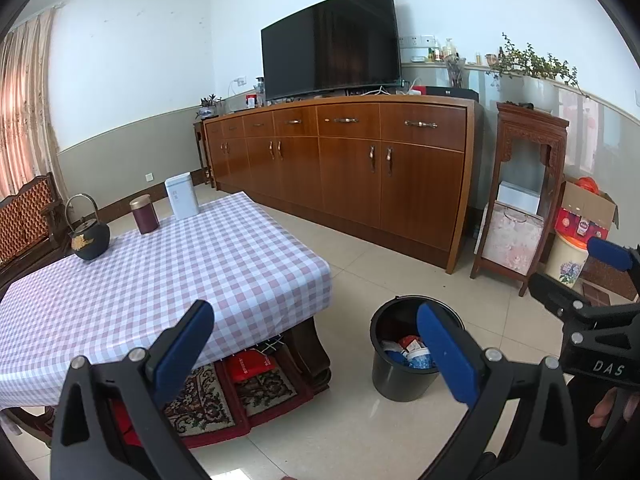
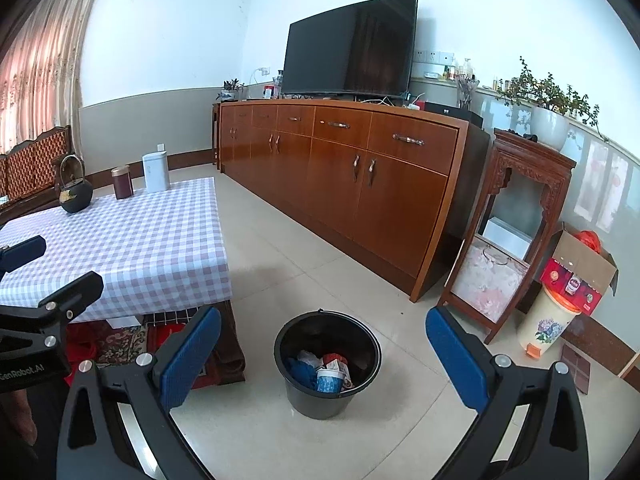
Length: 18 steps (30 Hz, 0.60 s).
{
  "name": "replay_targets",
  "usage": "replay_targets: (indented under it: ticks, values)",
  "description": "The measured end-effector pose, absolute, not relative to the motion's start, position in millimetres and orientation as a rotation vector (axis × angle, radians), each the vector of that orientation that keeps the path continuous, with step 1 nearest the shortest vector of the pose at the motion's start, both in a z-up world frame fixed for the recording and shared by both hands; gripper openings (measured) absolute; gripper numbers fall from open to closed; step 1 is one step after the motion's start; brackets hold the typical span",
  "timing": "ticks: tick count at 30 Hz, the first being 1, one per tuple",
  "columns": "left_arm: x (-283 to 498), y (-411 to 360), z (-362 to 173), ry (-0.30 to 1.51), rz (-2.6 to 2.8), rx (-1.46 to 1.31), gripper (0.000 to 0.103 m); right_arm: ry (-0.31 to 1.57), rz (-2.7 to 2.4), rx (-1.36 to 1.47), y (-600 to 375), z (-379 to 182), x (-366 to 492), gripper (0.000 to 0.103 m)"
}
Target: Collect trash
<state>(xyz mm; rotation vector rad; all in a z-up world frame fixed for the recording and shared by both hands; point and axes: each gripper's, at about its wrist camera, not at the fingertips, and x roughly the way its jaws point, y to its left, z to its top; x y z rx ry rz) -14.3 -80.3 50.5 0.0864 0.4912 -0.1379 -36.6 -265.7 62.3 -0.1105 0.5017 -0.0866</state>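
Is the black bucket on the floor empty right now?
No, the black bucket already holds trash: crumpled blue, red and white wrappers lie at its bottom, while both grippers hang open above the floor.

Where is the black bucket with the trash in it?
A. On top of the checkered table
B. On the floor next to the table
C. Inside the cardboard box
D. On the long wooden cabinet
B: the black bucket stands on the tiled floor, just beside the checkered table.

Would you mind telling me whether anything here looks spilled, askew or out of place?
Nothing stands out. The black bin stands upright on the floor with the trash inside, and the teapot, canister and white tin sit upright on the table.
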Motion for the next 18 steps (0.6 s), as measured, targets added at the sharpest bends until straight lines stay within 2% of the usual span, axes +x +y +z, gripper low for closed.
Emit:
replay_targets:
  ticks: [18]
  values:
    - [-14.5, -80.8, 49.1, 0.495, -0.143, 0.094, 0.102, 0.503, -0.086, -0.103, -268.5, 60.9, -36.4, 0.103]
